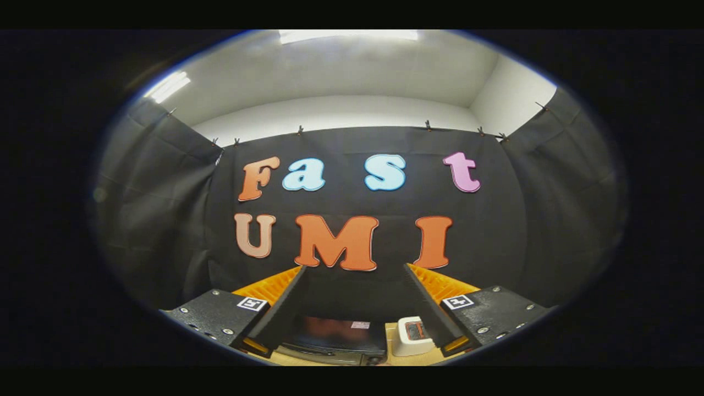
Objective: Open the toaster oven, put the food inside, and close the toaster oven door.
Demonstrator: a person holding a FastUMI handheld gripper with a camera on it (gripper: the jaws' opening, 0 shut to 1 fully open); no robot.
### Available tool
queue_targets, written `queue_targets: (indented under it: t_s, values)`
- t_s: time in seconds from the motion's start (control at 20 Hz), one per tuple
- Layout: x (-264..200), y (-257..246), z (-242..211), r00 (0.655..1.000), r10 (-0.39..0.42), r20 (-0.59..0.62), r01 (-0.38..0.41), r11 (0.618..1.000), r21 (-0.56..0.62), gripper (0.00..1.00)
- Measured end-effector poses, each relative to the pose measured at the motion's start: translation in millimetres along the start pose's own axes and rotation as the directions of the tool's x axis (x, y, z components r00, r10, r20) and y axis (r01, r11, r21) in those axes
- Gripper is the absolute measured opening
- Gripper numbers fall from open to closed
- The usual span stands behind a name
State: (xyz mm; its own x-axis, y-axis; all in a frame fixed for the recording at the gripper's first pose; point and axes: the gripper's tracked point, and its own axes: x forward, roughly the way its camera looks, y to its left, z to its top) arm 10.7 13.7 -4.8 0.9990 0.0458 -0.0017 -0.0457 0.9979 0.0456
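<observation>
My gripper [355,269] is open, its two fingers spread wide with nothing between them, and it points at the booth's back wall. Low between the fingers I see the top of a black toaster oven [335,338] on a wooden table. A small white holder with a dark reddish piece of food on it [412,335] stands just right of the oven, beside my right finger [432,308]. The oven's door and front are hidden from here.
A strip of the light wooden table [393,357] shows around the oven and the white holder. Black cloth walls close in the booth at the back and on both sides, with white ceiling above.
</observation>
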Motion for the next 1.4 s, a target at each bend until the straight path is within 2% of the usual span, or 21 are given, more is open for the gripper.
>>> queue_targets:
  t_s: [0.6,0.85,1.1,1.4]
  values:
    - [8.9,27.3,-43.8,0.994,0.055,-0.089,-0.052,0.998,0.036,1.0]
    - [16.5,37.2,-86.2,0.986,0.073,-0.147,-0.066,0.997,0.049,1.0]
    - [23.2,53.5,-182.6,0.936,0.098,-0.337,-0.055,0.989,0.136,1.0]
    - [20.2,74.7,-287.4,0.837,0.107,-0.536,-0.038,0.99,0.137,0.99]
